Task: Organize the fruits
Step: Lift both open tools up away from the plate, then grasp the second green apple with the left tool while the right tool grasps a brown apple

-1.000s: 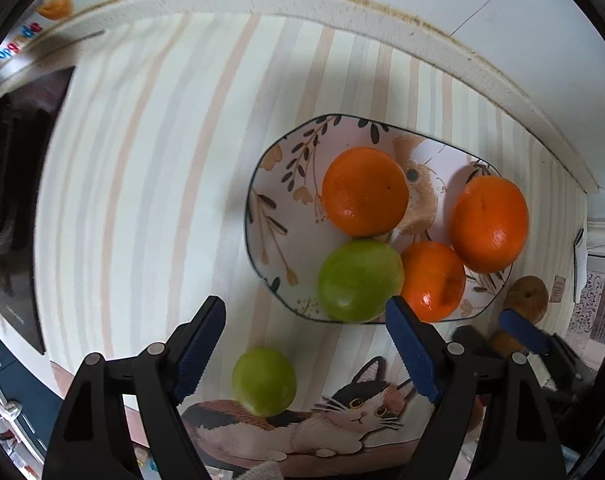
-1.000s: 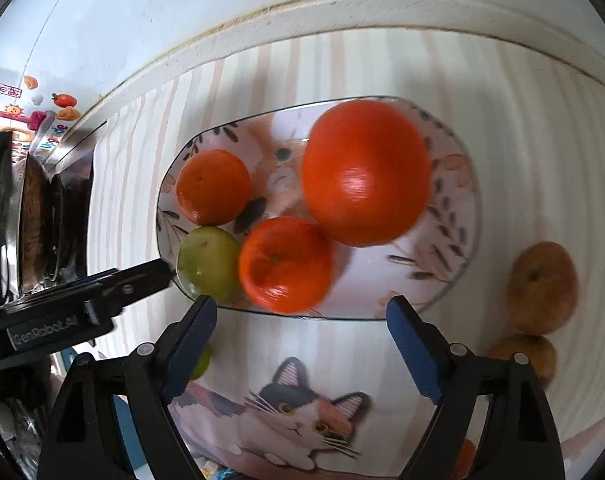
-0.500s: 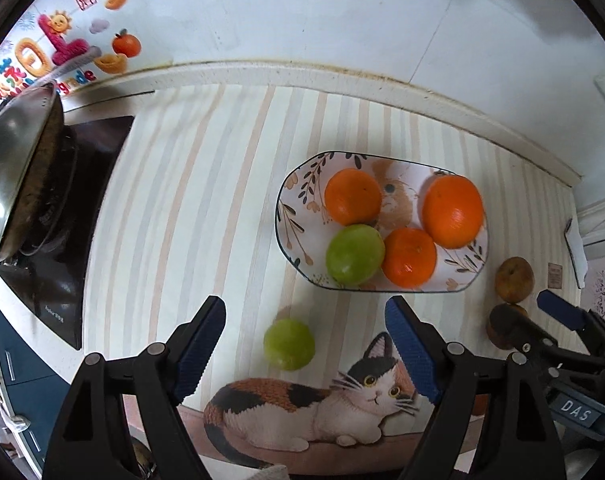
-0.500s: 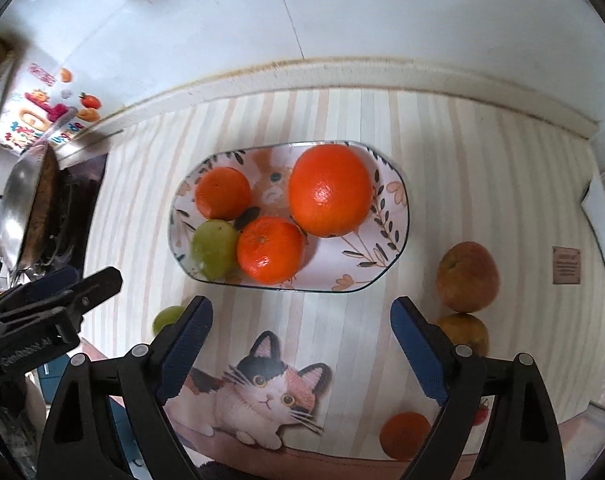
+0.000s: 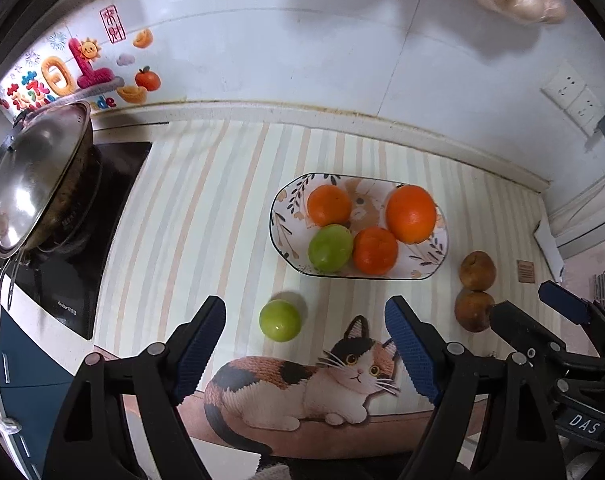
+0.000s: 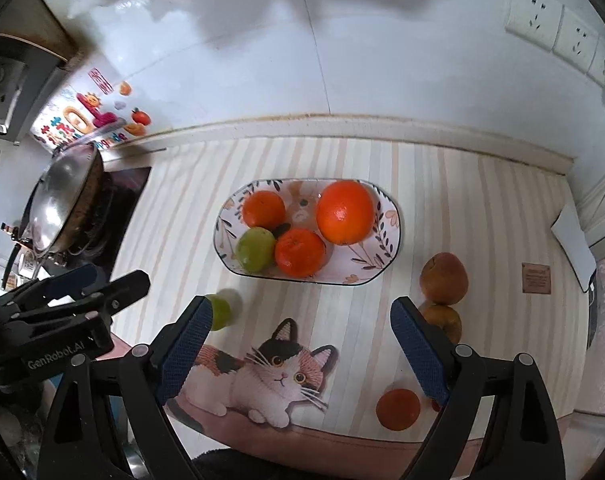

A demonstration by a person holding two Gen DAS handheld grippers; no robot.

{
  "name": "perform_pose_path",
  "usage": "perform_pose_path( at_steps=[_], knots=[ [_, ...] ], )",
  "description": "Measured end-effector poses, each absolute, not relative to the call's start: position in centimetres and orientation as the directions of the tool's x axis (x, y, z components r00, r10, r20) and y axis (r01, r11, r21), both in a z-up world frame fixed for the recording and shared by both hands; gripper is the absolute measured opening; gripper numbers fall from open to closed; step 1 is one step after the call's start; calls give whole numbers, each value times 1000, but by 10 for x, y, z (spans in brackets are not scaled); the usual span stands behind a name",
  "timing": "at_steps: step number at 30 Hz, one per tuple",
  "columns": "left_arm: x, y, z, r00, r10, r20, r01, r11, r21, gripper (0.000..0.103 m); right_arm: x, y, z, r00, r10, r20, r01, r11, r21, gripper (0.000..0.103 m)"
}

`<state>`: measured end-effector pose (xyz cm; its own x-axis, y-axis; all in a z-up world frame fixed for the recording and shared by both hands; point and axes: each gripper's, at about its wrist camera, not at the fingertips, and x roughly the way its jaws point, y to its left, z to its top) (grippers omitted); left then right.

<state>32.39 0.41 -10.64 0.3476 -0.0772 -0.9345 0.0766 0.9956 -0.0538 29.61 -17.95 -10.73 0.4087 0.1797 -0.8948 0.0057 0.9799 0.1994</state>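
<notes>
A patterned plate [image 5: 292, 246] [image 6: 386, 248] on the striped mat holds three oranges, the largest [image 5: 411, 213] [image 6: 345, 212] at the right, and a green fruit [image 5: 330, 247] [image 6: 255, 249]. A loose green fruit [image 5: 280, 320] [image 6: 221, 312] lies on the mat in front of the plate. Two brown pears [image 5: 477, 270] [image 6: 443, 278] sit right of the plate. A small orange [image 6: 398, 409] lies near the front edge. My left gripper [image 5: 304, 354] is open and empty, above the loose green fruit. My right gripper [image 6: 302, 350] is open and empty, raised over the cat picture.
A stove with a lidded wok [image 5: 38, 176] [image 6: 64, 200] stands at the left. A tiled wall with stickers and power sockets [image 6: 550, 34] runs behind the counter. The mat's cat picture [image 5: 302, 388] lies at the front edge.
Both grippers have pulled back and up from the plate, so more of the counter shows. The fruits have not moved.
</notes>
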Motion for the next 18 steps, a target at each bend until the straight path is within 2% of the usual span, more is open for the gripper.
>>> perform_pose_path(
  at_steps=[8, 14, 15, 16, 18],
  knots=[
    [310, 2, -92, 378, -91, -921, 75, 995, -68, 81, 280, -185, -88, 436, 217, -873, 7, 970, 245, 93],
    [314, 2, -115, 331, -69, -941, 61, 997, -52, 81, 281, -219, -109, 408, 247, -879, 105, 944, 314, 93],
    [315, 2, -121, 328, -57, -943, 55, 998, -42, 84, 282, -230, -117, 398, 243, -885, 137, 938, 320, 93],
    [316, 2, -127, 324, -48, -945, 48, 998, -34, 91, 283, -239, -126, 388, 238, -891, 163, 933, 320, 93],
    [320, 5, -143, 295, -41, -955, 29, 999, -34, 93, 285, -263, -147, 356, 231, -906, 232, 917, 325, 93]
  ],
)
